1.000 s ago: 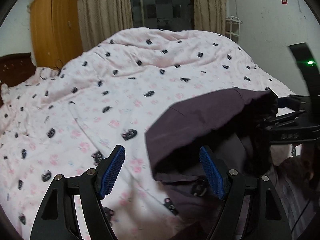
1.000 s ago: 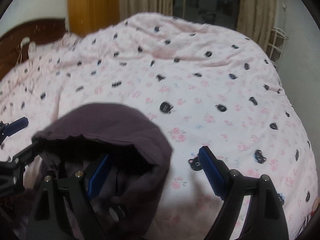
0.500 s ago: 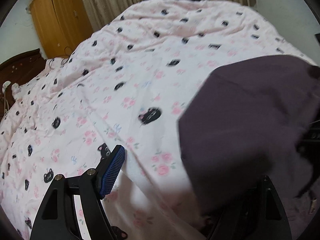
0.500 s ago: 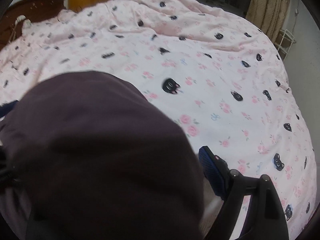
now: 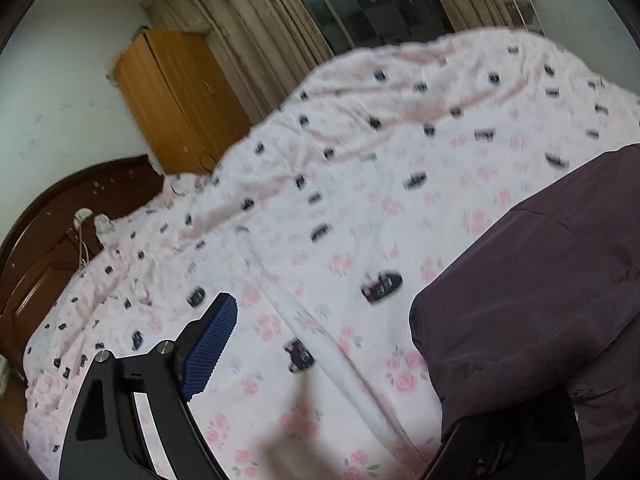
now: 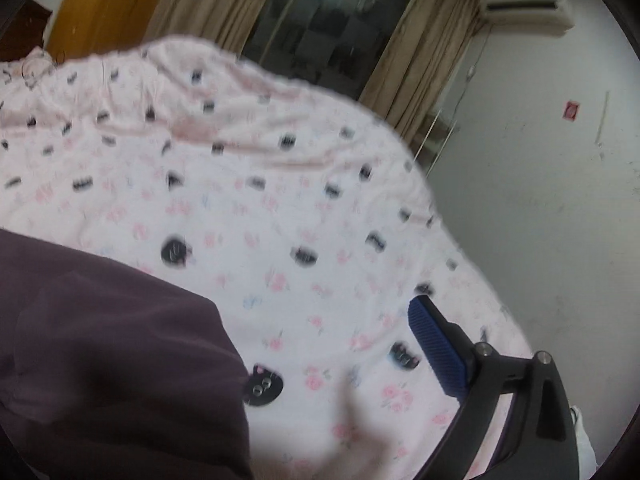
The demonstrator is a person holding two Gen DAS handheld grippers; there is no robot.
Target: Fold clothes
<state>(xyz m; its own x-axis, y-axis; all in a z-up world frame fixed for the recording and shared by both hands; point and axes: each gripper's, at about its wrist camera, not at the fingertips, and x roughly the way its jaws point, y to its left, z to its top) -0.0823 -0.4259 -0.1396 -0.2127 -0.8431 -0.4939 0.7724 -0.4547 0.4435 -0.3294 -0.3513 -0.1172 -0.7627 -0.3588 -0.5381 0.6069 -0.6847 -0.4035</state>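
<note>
A dark purple garment point(image 5: 536, 300) hangs over the right side of the left wrist view and hides my left gripper's right finger. The left finger's blue pad point(image 5: 210, 346) shows, standing wide apart from the cloth. In the right wrist view the same garment point(image 6: 112, 360) covers the lower left and hides the right gripper's left finger; its right blue pad point(image 6: 436, 350) shows. Both grippers point(image 5: 320, 360) point(image 6: 320, 364) have their jaws spread wide above the pink bedspread point(image 5: 340, 208). The frames do not show whether cloth lies between the jaws.
The bedspread point(image 6: 240, 184) with black cat prints covers the whole bed. A wooden headboard point(image 5: 52, 240) and an orange wardrobe point(image 5: 180, 96) stand at the left. Curtains point(image 5: 248, 32) and a dark window are behind. A white wall point(image 6: 540, 200) is on the right.
Both grippers tilted upward, so more of the room shows. The purple garment, raised between the grippers a second ago, now drapes over the inner finger of each.
</note>
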